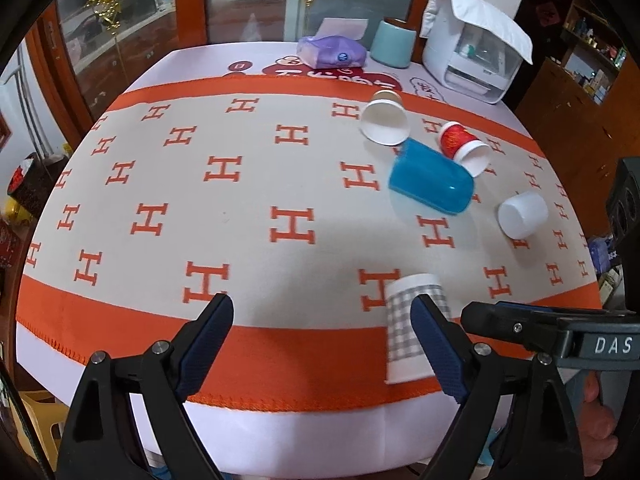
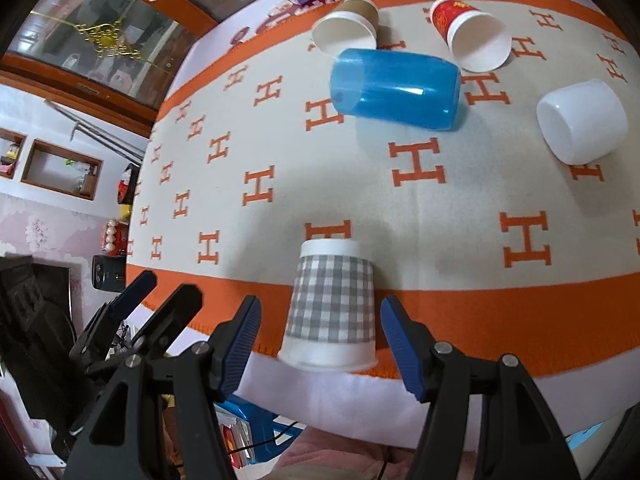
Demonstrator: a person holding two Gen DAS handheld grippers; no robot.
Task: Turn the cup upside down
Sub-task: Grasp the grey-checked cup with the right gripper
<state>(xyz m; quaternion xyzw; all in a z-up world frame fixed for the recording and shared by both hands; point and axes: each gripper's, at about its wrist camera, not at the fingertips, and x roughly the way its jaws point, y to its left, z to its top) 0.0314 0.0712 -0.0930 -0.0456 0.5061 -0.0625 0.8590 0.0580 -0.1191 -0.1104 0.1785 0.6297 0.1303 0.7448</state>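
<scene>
Near the front edge of the table, on the orange border of the cloth, stands the grey-checked paper cup [image 2: 331, 312], upside down with its wide white rim on the cloth and its closed base on top. Around it, without touching, sits the right gripper [image 2: 318, 332]: its blue-padded fingers [image 2: 240, 344] are spread wide, one on each side of the cup, with clear gaps to the cup wall, so the claw is released. In the left wrist view the same cup [image 1: 408, 332] shows partly behind the right-hand finger of the left gripper [image 1: 322, 328], whose jaws also stand wide apart and hold nothing; that gripper hangs over the orange border to the left of the cup.

Farther back on the H-patterned tablecloth [image 2: 280, 152] a blue plastic cup [image 2: 396, 90] lies on its side. Just beyond it a brown paper cup [image 2: 348, 26] and a red paper cup [image 2: 468, 32] also lie on their sides, mouths toward the camera. Off to the right, well apart from the checked cup, a white cup [image 2: 580, 124] lies tipped over. At the far end of the table are a purple tissue pack [image 1: 332, 52], a pale teal container [image 1: 392, 42] and a white appliance [image 1: 472, 52].
</scene>
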